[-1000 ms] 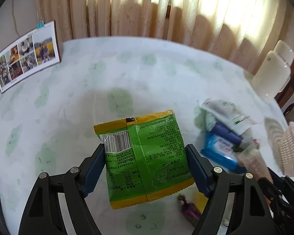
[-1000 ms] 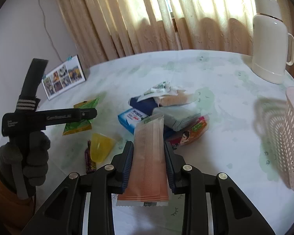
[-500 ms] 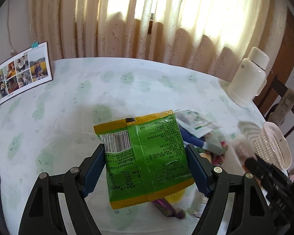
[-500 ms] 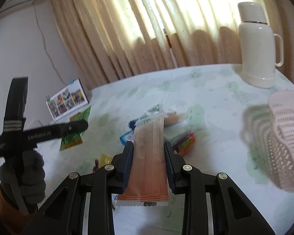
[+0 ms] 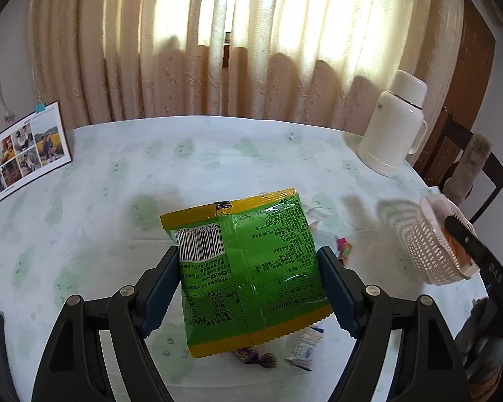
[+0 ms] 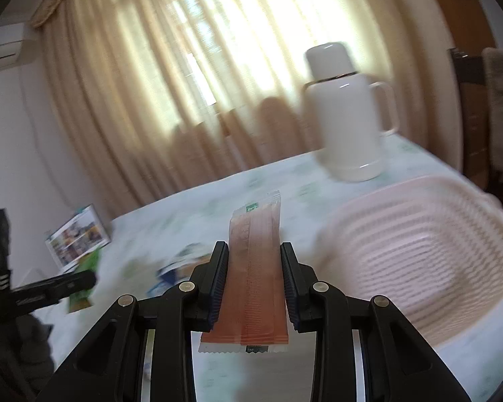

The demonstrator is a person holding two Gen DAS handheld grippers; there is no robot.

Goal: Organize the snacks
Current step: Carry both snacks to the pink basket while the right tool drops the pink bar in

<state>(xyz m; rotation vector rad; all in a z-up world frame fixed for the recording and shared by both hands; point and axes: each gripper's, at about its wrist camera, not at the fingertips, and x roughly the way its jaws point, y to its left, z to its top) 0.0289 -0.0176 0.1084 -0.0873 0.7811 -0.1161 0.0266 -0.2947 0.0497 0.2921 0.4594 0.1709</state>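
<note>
Basket (image 6: 419,254) rim sits just right of the right claw (image 6: 253,268), clamped on orange packet (image 6: 255,268); left claw (image 5: 248,284) grips green bag (image 5: 248,268).

The snack bag (image 5: 248,268) sits between the left gripper's (image 5: 248,288) fingers, above the table (image 5: 184,167). Small packets (image 5: 305,348) lie beneath it. The basket (image 5: 426,241) stands to the right, the flask (image 5: 392,127) behind it (near the far edge). The photo card (image 5: 23,150) stands far left. The long sachet (image 6: 255,268) lies between the right gripper's (image 6: 253,288) fingers, left of the basket
</note>
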